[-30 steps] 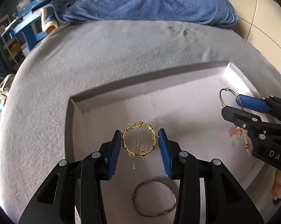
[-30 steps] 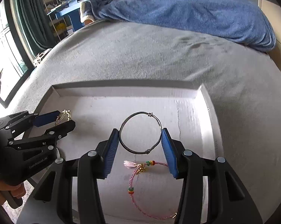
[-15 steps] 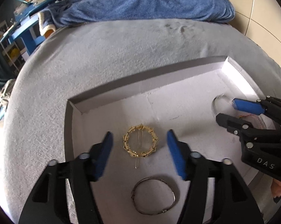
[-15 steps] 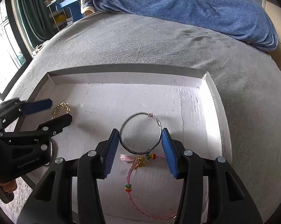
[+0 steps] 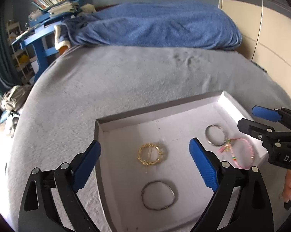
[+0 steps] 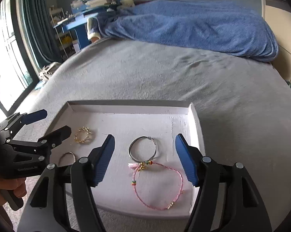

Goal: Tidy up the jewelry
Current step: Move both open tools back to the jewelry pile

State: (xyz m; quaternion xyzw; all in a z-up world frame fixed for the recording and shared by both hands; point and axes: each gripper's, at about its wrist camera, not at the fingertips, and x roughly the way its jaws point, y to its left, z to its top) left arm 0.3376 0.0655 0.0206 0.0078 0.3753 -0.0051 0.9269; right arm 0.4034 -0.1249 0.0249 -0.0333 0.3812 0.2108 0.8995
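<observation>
Left gripper (image 5: 144,159) jaws spread wide, grasping nothing | gold circular hair clip (image 5: 150,154) lies in the white tray (image 5: 126,117) at frame centre, between its fingers (pin pointing toward lower frame) | right gripper (image 6: 144,160) likewise released, straddling the silver hoop (image 6: 142,148), pink cord bracelet (image 6: 158,185) just below.

A gold ring-shaped clip (image 5: 150,154), two silver hoops (image 5: 158,195) (image 5: 215,135) and a pink corded bracelet (image 6: 158,185) are laid flat mid-frame.
</observation>
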